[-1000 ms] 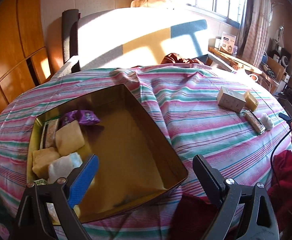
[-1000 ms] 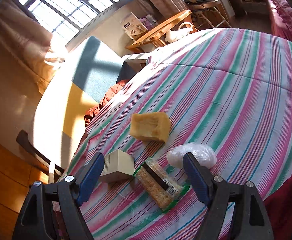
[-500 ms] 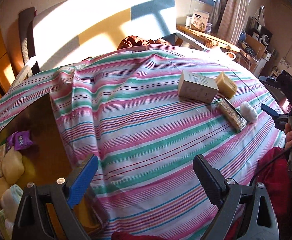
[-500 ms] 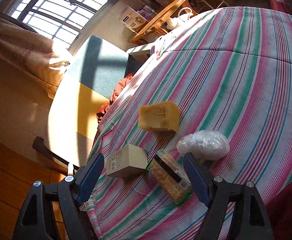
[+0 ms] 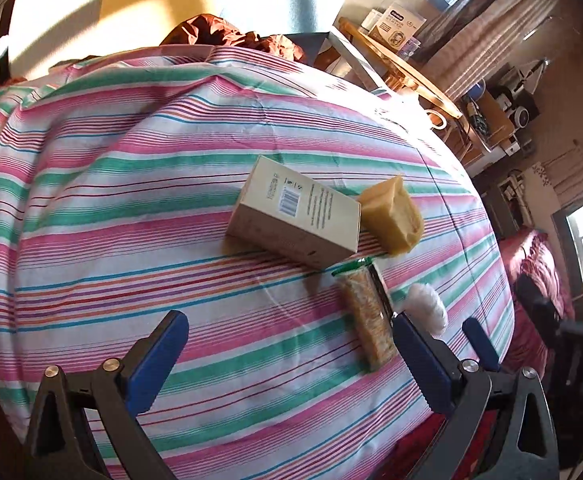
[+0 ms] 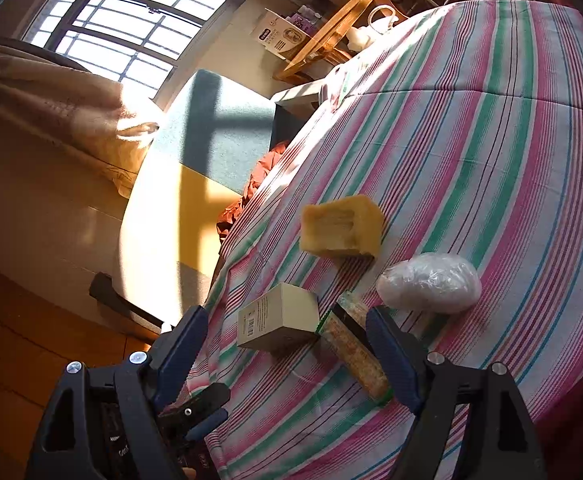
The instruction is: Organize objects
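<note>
Covering nearly everything in both views, the striped bedsheet [image 5: 139, 208] in pink, green and white lies spread over a bed and carries four loose items grouped near its right edge in the left wrist view. Largest of them is the cream carton box [image 5: 295, 214], lying flat with its barcode face up; in the right wrist view the same box [image 6: 281, 318] sits between that gripper's fingers, further out along the sheet. Just beside its right end, touching or nearly so, rests the yellow soap-like block [image 5: 393, 216], which the right wrist view shows beyond the box [image 6: 341, 226]. Below the box lies the long cracker packet [image 5: 367, 316] with a green end, and close by its side sits the white plastic-wrapped bundle [image 5: 429, 310].

The left gripper [image 5: 291, 360] hangs over bare sheet, its jaws having just been opening to their widest, with nothing between them; the cracker packet lies just inside its right finger. The right gripper [image 6: 287, 352] holds its jaws wide apart and grips nothing, though the box and the packet [image 6: 355, 350] lie on the sheet in the gap ahead of it.
</note>
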`<state>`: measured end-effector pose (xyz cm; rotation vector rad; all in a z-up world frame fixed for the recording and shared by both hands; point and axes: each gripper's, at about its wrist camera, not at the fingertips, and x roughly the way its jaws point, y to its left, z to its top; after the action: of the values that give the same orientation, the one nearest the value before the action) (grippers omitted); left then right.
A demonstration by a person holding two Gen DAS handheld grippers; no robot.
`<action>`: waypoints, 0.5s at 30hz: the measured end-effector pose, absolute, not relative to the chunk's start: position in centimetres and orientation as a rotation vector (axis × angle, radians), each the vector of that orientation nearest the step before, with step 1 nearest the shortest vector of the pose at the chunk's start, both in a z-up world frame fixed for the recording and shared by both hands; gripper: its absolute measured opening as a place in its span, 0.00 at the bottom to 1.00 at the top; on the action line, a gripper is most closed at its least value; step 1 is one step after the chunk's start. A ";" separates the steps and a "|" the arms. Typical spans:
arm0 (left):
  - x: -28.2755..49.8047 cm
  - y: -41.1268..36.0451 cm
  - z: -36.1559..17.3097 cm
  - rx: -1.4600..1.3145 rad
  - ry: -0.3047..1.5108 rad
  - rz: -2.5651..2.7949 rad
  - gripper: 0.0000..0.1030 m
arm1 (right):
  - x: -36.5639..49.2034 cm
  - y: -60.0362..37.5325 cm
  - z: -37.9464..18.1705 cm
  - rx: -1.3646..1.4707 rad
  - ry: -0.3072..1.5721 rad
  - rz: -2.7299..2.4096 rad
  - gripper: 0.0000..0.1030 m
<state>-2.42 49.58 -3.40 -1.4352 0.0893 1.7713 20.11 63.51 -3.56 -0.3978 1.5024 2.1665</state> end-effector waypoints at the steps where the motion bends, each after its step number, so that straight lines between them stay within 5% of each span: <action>1: -2.9 50.6 -3.8 -1.464 0.058 1.762 1.00 | 20.2 63.5 -3.5 -0.391 1.508 2.170 0.80; 9: -6.6 56.0 -7.4 -1.690 -0.086 1.777 1.00 | 19.7 63.4 -3.6 -0.393 1.551 2.226 0.81; 15: -8.6 58.2 -7.8 -1.695 -0.033 1.864 1.00 | 19.7 63.4 -3.9 -0.371 1.592 2.239 0.81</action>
<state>-8.59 58.21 -7.76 -1.6952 -0.0334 1.8645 19.72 63.39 -3.87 -0.3707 1.5920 2.2388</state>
